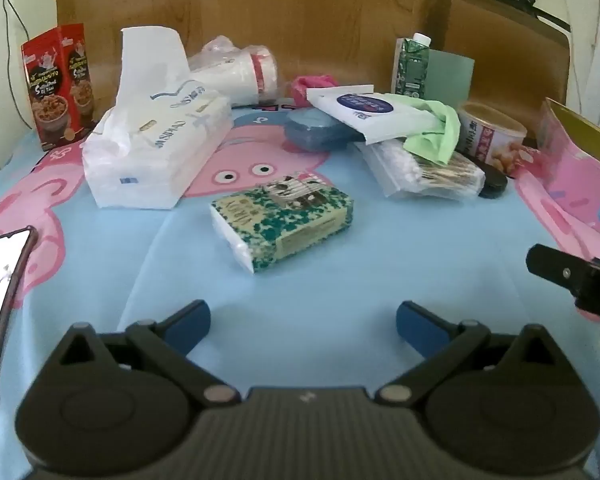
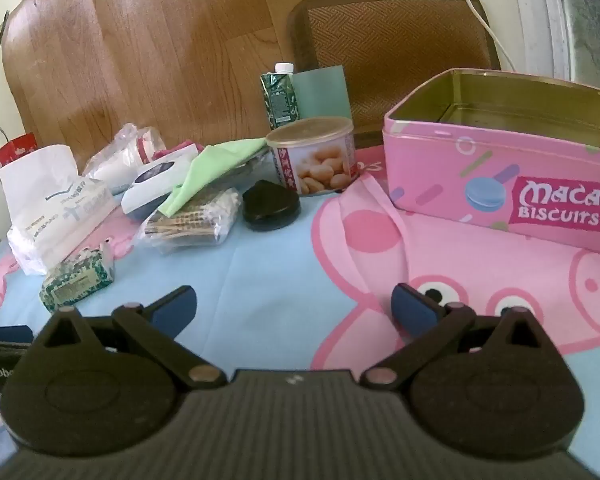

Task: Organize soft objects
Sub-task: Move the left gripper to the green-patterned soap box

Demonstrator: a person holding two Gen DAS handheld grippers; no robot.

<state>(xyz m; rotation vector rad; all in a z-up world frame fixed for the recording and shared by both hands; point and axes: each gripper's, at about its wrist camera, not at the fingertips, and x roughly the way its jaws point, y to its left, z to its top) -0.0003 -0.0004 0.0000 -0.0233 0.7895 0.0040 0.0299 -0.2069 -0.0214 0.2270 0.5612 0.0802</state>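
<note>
Tissue packs, cloth and cotton swabs scattered over the far half of the counter [image 1: 340, 272], on a blue cloth printed with a pink pig. Small green tissue pack [image 1: 282, 222] flat near the counter's middle, apart from everything else. Large white tissue pack [image 1: 156, 152] toward the far left, one sheet standing up from its top. Red snack box [image 1: 58, 84] upright at the far left corner. Bag of stacked white cups [image 1: 240, 72] on its side against the far edge, behind the large pack. White pouch [image 1: 364, 116] resting on a blue sponge [image 1: 312, 130], with a green cloth [image 1: 436, 128] draped over the pouch's right end and over the bag of cotton swabs [image 1: 420, 174]. Black lid [image 2: 271, 206] just beside the swabs, a nut can [image 2: 314, 156] behind it, a green carton [image 2: 281, 96] upright at the far edge. Pink biscuit tin [image 2: 500, 160] open at the right edge, nothing visible inside. Phone [image 1: 2, 312] at the left edge, screen lit.

Left tongs [image 1: 303, 320] spread wide over bare cloth at the near edge, pinching nothing. Right tongs [image 2: 294, 308] likewise spread wide, low over the pig print, in front of the tin, touching nothing.
</note>
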